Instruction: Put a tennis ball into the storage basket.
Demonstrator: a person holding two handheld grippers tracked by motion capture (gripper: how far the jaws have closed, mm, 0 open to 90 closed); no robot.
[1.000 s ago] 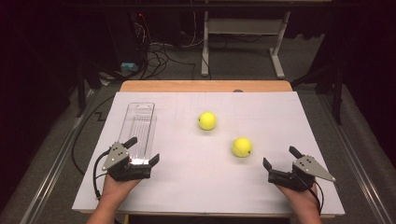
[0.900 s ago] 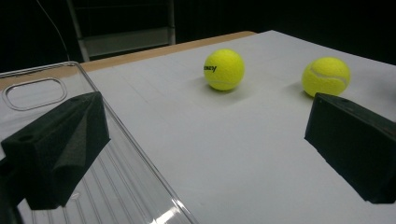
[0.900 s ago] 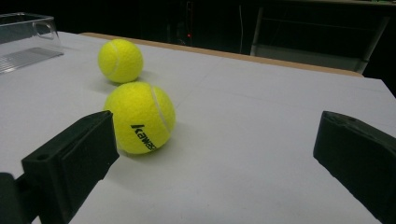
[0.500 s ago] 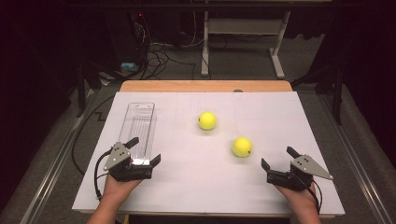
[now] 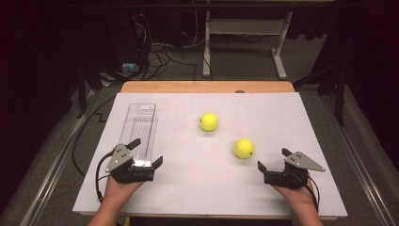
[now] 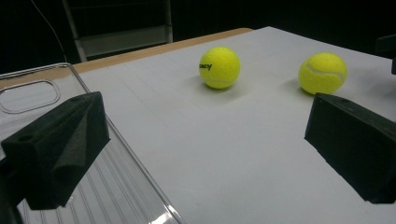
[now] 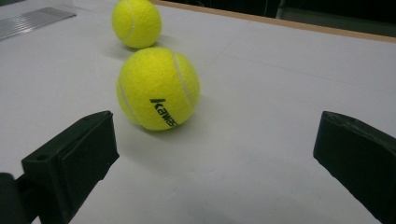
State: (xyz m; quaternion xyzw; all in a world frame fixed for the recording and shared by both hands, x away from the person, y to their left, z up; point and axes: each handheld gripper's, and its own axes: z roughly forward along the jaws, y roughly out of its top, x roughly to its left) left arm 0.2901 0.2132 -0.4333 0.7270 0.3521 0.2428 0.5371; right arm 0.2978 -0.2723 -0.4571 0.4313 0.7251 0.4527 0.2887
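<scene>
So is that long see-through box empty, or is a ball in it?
Empty. The clear plastic container holds nothing; both tennis balls lie outside on the table.

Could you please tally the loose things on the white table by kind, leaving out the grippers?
Yellow tennis balls: 2, the nearer ball and the farther ball.
Clear plastic container: 1.
Total: 3.

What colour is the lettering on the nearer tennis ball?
Black, on the yellow-green nearer tennis ball; it shows best in the right gripper view.
</scene>
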